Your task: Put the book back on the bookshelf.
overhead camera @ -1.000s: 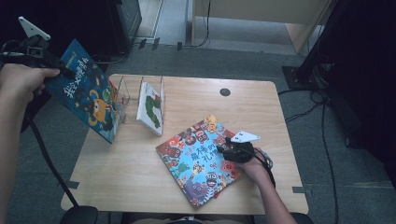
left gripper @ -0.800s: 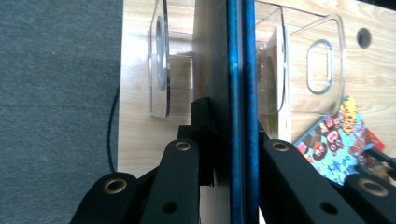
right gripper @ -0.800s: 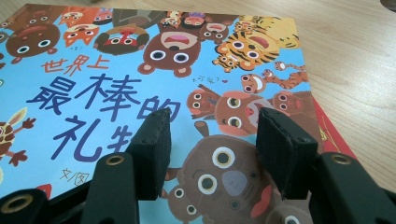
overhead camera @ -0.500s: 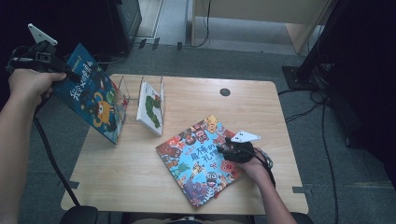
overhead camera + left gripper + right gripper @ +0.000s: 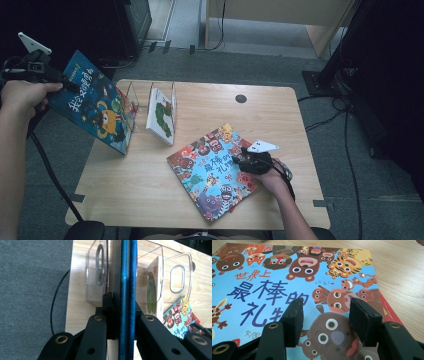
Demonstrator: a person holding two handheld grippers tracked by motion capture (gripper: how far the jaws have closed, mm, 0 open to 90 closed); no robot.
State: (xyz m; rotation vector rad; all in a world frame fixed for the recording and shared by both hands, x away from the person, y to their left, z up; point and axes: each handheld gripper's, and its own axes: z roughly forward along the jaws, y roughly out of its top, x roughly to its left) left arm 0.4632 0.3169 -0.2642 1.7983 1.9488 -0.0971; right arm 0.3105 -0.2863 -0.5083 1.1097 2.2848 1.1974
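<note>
My left gripper (image 5: 61, 83) is in the air off the table's left edge, shut on the top corner of a blue picture book (image 5: 97, 111). The book hangs tilted, its lower edge by the clear rack (image 5: 131, 95). In the left gripper view the blue book (image 5: 127, 277) stands edge-on between the pads of that gripper (image 5: 125, 312), above the clear rack (image 5: 180, 277). A white book (image 5: 161, 116) stands in the rack. My right gripper (image 5: 240, 159) rests open over a colourful animal book (image 5: 210, 175) lying flat; in the right gripper view that gripper (image 5: 325, 315) shows nothing between its jaws above the animal book (image 5: 262, 277).
The wooden table (image 5: 300, 125) has a dark round hole (image 5: 241, 98) near its far edge. A red cover (image 5: 390, 312) peeks out under the animal book. Dark equipment and cables (image 5: 345, 115) lie on the floor to the right. The left gripper's cable (image 5: 50, 170) hangs beside the table.
My left hand has carried the blue book a little downward and toward the rack. The right gripper and the animal book have stayed in place.
</note>
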